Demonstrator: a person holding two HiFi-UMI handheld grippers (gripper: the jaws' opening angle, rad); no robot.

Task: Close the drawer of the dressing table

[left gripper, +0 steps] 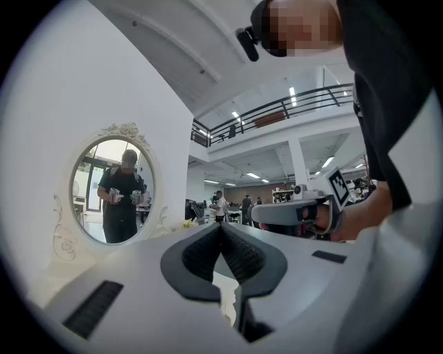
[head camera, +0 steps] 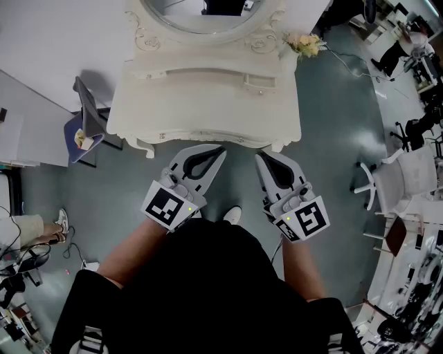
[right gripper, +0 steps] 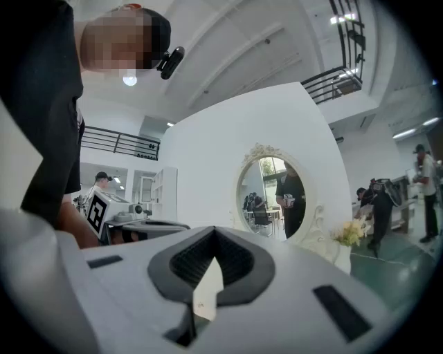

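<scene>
The white dressing table stands ahead of me in the head view, its oval mirror at the top edge. Its carved front band with small knobs faces me; I cannot tell from above whether a drawer stands out. My left gripper and right gripper hover side by side just short of that front, apart from it. Both are shut with nothing between the tips. The left gripper view shows its shut tips before the mirror. The right gripper view shows the same.
A bunch of pale flowers sits on the table's right corner. A blue-grey chair stands left of the table and a white chair to the right. Grey-green floor lies around my feet. Other people and desks fill the hall beyond.
</scene>
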